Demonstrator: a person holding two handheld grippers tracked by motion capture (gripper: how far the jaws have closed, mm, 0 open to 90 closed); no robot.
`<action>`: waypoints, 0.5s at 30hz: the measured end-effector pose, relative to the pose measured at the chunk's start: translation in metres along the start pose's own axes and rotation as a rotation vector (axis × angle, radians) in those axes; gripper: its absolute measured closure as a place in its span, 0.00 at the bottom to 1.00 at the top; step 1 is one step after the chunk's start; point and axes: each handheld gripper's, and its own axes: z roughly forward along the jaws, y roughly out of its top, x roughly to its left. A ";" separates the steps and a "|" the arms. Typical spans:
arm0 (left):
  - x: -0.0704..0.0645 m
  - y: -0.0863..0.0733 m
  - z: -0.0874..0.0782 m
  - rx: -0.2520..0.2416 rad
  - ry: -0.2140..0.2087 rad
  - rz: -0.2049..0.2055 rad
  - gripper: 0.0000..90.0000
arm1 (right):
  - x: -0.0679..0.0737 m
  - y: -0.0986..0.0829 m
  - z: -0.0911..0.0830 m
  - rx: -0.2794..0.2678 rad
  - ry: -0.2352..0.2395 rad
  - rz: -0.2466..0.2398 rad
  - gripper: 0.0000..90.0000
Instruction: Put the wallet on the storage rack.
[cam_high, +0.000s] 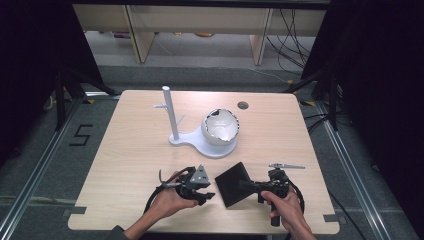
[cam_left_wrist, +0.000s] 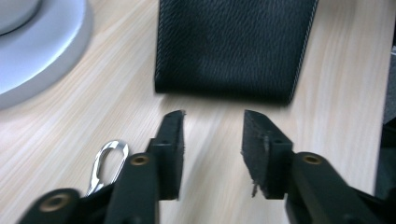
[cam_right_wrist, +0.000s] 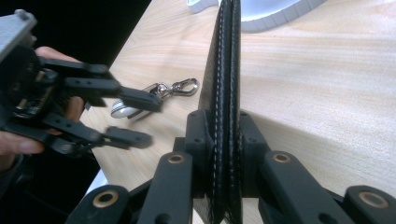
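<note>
A black stitched leather wallet (cam_high: 231, 186) stands on edge near the table's front, and my right gripper (cam_high: 246, 185) is shut on its right side. In the right gripper view the jaws clamp the wallet (cam_right_wrist: 226, 70) edge-on around my right gripper (cam_right_wrist: 223, 126). My left gripper (cam_high: 210, 190) is open just left of the wallet, jaws pointing at it. In the left gripper view the wallet (cam_left_wrist: 233, 46) lies a short way beyond my left gripper (cam_left_wrist: 212, 126), not touching. A silver key clip (cam_left_wrist: 109, 161) lies on the wood by the left jaw, with the clip (cam_right_wrist: 161, 93) behind my left gripper (cam_right_wrist: 150, 121).
A white stand (cam_high: 200, 142) with an upright pole (cam_high: 170, 112) and a white cracked-shell bowl (cam_high: 220, 126) sits mid-table. A thin grey metal piece (cam_high: 286, 165) lies right of the wallet. A round hole (cam_high: 243, 105) is at the table's back.
</note>
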 end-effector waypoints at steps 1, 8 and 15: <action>0.000 -0.003 -0.006 -0.001 0.005 -0.006 0.62 | 0.001 0.000 -0.001 0.005 -0.004 0.002 0.88; 0.002 -0.025 -0.041 -0.023 0.049 -0.050 0.48 | 0.007 0.008 -0.007 -0.007 0.008 -0.044 0.88; 0.005 -0.049 -0.062 -0.051 0.054 -0.128 0.40 | 0.016 0.026 -0.015 -0.024 0.012 -0.079 0.88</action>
